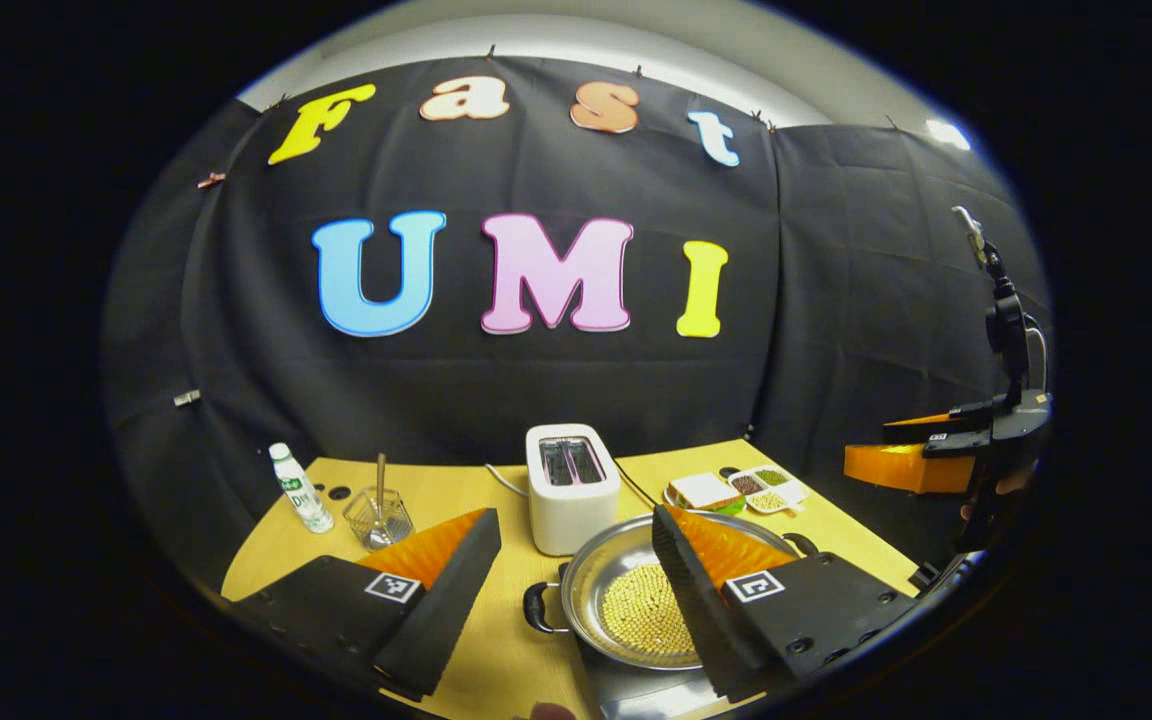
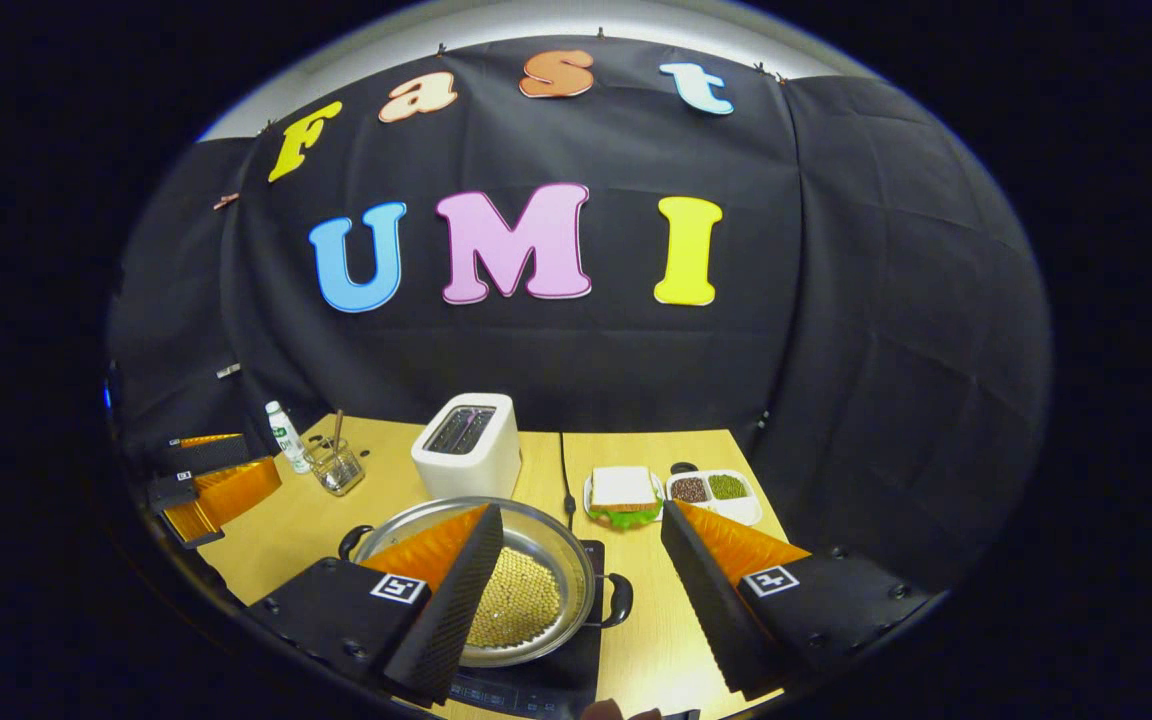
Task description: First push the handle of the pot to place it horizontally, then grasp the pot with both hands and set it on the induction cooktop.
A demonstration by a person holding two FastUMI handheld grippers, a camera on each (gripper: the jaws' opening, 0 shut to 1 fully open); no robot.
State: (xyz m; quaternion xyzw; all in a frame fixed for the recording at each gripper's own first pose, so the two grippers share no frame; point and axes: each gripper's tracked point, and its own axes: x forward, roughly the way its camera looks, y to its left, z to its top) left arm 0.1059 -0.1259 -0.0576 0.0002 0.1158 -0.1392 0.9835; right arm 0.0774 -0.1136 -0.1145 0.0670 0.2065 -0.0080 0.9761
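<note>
The shallow steel pot [image 2: 526, 580] with two black loop handles and a bed of pale yellow beans sits on the flat black induction cooktop [image 2: 546, 680], whose front edge with its control strip appears in the right gripper view; the left gripper view [image 1: 626, 600] shows one side handle [image 1: 539, 607] clearly at the pot's left, over bare wood. Both grippers hang above the yellow wooden table [image 2: 656, 620], fingers spread wide and holding nothing: the left gripper [image 1: 576, 560] straddles the pot's left handle, the right gripper [image 2: 581, 555] straddles the pot's other handle [image 2: 619, 598]. Behind the pot stands a white two-slot toaster [image 2: 466, 445]. The right gripper view shows a sandwich on a small plate [image 2: 624, 495] beside a white divided dish of grains [image 2: 716, 492]. Far left stand a small white bottle [image 1: 300, 488] and a clear glass with a spoon [image 1: 378, 512]. At the left gripper view's right edge the other gripper is seen side-on, a hand [image 1: 1011, 485] around it.
</note>
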